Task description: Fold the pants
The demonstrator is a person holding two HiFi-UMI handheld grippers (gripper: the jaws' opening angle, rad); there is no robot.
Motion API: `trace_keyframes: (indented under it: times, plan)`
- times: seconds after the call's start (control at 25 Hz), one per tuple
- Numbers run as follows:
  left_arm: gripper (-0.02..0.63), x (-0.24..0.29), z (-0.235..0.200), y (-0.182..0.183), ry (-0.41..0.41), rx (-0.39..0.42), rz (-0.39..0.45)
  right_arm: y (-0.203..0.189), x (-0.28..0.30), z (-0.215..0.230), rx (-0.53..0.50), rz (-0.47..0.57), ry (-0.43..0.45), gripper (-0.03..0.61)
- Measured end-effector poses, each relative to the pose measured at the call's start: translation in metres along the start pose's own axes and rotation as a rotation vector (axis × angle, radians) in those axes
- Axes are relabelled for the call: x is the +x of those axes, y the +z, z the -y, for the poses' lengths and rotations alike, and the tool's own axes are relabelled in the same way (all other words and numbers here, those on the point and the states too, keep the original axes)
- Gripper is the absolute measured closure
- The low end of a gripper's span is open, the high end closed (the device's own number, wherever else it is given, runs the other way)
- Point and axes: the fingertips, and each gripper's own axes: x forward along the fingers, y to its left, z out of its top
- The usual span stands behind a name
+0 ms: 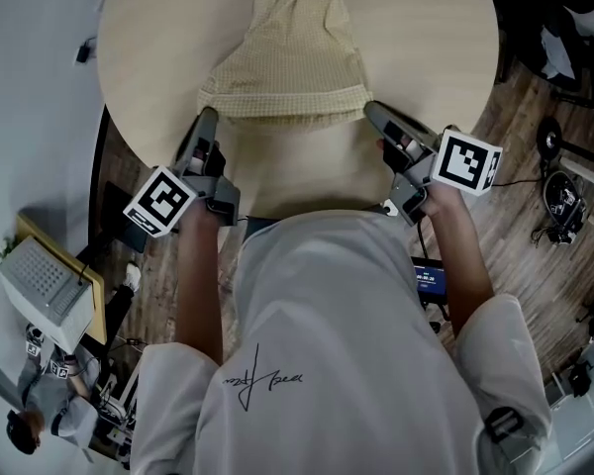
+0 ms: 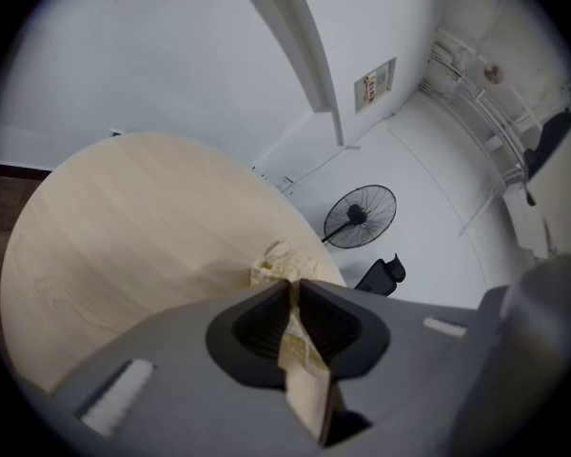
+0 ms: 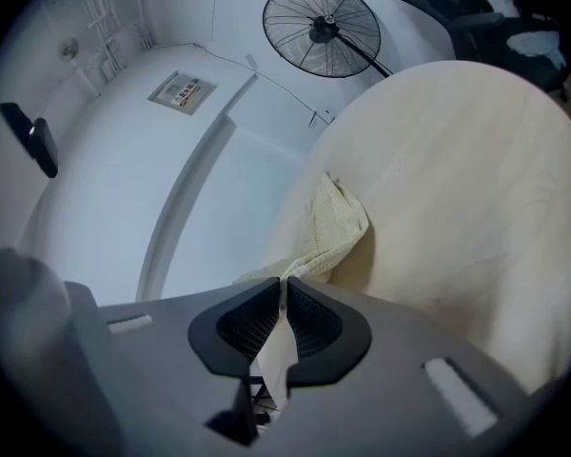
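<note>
At the left of the round counter, the left claw is clamped on the near left corner of the pants. Its own view shows a pleat of pale checked cloth pinched between the jaws and trailing out behind them. The pants lie across the middle of the counter. Their wide near edge is stretched between the two claws close to the rim, and the narrower part runs toward the far side. At the right, the right claw is closed on the opposite corner, with a thin fold of cloth caught in it. The fabric looks light, thin and limp, so it will likely sag and wrinkle unless both corners travel evenly. Those two corners seem the right places to hold.
</note>
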Motion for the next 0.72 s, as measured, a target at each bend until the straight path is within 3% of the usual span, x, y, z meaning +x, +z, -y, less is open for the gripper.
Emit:
trace_keyframes:
  times: [0.48,0.72]
  plan:
    - [0.522,0.019,0.022,0.023,-0.097,-0.006,0.008,0.024,0.006,-0.003,-0.055,-0.012,0.004,0.552]
    - [0.522,0.035,0.027,0.034,-0.103,-0.004,0.009,0.039,0.011,0.0,-0.059,-0.018,0.009,0.552]
